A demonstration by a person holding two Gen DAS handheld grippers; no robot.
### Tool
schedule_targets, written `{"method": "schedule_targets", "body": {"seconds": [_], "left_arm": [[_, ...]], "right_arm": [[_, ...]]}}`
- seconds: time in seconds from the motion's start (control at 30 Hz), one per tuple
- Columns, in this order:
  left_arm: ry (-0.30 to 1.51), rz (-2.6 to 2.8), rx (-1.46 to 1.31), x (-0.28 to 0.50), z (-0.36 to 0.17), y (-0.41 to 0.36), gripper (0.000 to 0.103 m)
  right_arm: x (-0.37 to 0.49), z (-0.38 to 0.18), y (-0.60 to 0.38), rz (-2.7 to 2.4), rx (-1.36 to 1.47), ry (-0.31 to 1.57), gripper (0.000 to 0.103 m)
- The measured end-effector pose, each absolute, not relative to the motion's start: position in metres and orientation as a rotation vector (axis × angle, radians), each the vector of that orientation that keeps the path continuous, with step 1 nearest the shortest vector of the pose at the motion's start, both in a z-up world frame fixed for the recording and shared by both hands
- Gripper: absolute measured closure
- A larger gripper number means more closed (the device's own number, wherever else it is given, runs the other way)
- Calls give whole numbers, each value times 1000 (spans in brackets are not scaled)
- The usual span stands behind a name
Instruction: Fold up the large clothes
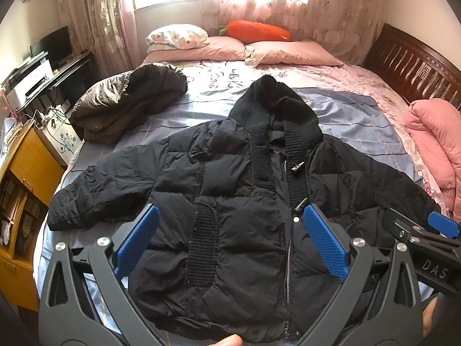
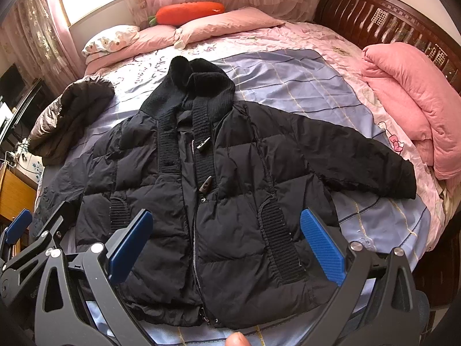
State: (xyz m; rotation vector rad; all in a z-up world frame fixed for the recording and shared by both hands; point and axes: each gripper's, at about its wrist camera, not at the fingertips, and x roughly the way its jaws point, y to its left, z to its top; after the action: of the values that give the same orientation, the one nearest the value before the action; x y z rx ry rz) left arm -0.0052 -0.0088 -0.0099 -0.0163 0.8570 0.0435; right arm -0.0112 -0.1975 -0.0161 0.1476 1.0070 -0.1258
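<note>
A black hooded puffer jacket (image 1: 230, 190) lies flat and face up on the bed, zipped, both sleeves spread out, hood pointing to the pillows. It also shows in the right wrist view (image 2: 230, 190). My left gripper (image 1: 230, 230) is open and empty, hovering over the jacket's lower left half near the hem. My right gripper (image 2: 226, 239) is open and empty, hovering over the lower right half. The right gripper's blue pad shows at the right edge of the left wrist view (image 1: 443, 225); the left gripper's pad shows at the left edge of the right wrist view (image 2: 18, 226).
A folded dark brown jacket (image 1: 129, 101) lies on the bed's left side. A folded pink quilt (image 2: 412, 109) lies at the right edge. Pillows (image 1: 219, 47) and an orange carrot plush (image 1: 256, 30) lie by the window. A wooden headboard (image 2: 389, 14) stands right, a yellow cabinet (image 1: 23, 178) left.
</note>
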Motion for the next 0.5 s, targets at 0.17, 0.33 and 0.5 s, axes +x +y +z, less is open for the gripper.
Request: {"method": "schedule_targets", "body": {"seconds": [0.17, 0.33, 0.5], "left_arm": [[866, 41, -11, -1, -13, -13, 2], [882, 49, -1, 4, -18, -16, 2], [908, 49, 8, 14, -28, -22, 2]], "right_arm": [[-9, -18, -205, -153, 168, 983, 1], [8, -30, -238, -167, 249, 1005, 1], [18, -38, -244, -145, 253, 1030, 1]]}}
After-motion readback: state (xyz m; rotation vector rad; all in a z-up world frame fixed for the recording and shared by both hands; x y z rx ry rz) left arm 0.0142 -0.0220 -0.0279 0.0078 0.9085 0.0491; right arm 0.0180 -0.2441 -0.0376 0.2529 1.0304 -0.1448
